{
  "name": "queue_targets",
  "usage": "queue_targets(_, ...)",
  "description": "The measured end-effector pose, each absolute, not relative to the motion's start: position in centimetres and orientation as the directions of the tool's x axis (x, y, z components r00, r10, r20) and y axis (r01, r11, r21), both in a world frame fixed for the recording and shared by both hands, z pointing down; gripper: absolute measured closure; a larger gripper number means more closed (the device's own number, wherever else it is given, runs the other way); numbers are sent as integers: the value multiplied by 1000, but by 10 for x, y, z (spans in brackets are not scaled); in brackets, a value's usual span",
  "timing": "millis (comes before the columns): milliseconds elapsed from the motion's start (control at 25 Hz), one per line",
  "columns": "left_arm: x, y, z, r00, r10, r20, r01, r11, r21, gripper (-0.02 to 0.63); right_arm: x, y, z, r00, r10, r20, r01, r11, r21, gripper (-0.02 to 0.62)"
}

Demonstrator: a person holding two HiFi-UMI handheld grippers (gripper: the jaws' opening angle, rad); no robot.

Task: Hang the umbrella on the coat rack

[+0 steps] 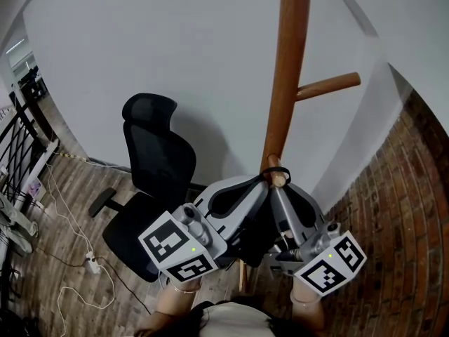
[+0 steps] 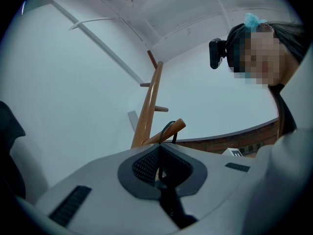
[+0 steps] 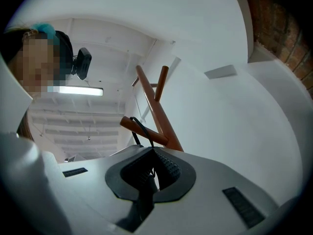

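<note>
Hanging point: the strap loop [image 1: 276, 168] [image 2: 163, 131] [image 3: 138, 126] sits over a low peg [image 1: 278, 180] [image 2: 180, 125] [image 3: 156, 137] of the coat rack [image 1: 287, 69] [image 2: 149, 111] [image 3: 159, 109], close to the peg's tip.
Umbrella [image 1: 254, 241]: black, bunched below that peg between the two grippers. They hide most of it, so only a dark mass shows.
Left gripper [image 1: 261, 184] [image 2: 159, 165]: jaws pressed together on the strap just under the peg. The thin cord runs up from between the pads and over the peg.
Right gripper [image 1: 280, 196] [image 3: 151, 173]: jaws closed too, pinching the same strap from the other side. Its tips are just beside the left gripper's.
Rack build: upright wooden pole with pegs angled upward. A higher peg [image 1: 330, 86] sticks out to the right.
Person: standing right at the rack, both forearms [image 1: 175, 297] raised toward the peg. The head camera [image 2: 215, 53] [image 3: 82, 62] shows from both gripper views.
Chair [image 1: 158, 160]: black office chair left of the rack, by the white wall and well apart from the grippers.
Floor: white cables [image 1: 70, 223] and a power strip [image 1: 91, 262] lie to the left, near the chair. A brick surface [image 1: 400, 209] is on the right.
</note>
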State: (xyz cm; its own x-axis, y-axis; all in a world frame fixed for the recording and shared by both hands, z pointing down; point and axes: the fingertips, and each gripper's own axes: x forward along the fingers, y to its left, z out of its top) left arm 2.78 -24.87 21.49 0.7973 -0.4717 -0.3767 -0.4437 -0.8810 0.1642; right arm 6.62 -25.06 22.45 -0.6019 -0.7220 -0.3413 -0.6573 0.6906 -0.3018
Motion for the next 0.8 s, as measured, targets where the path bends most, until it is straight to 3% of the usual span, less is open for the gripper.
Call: queue_targets(800, 35, -269, 243, 802, -493, -337, -436, -869, 235, 595, 73, -273, 253, -589, -753, -292, -661, 657, -362, 560)
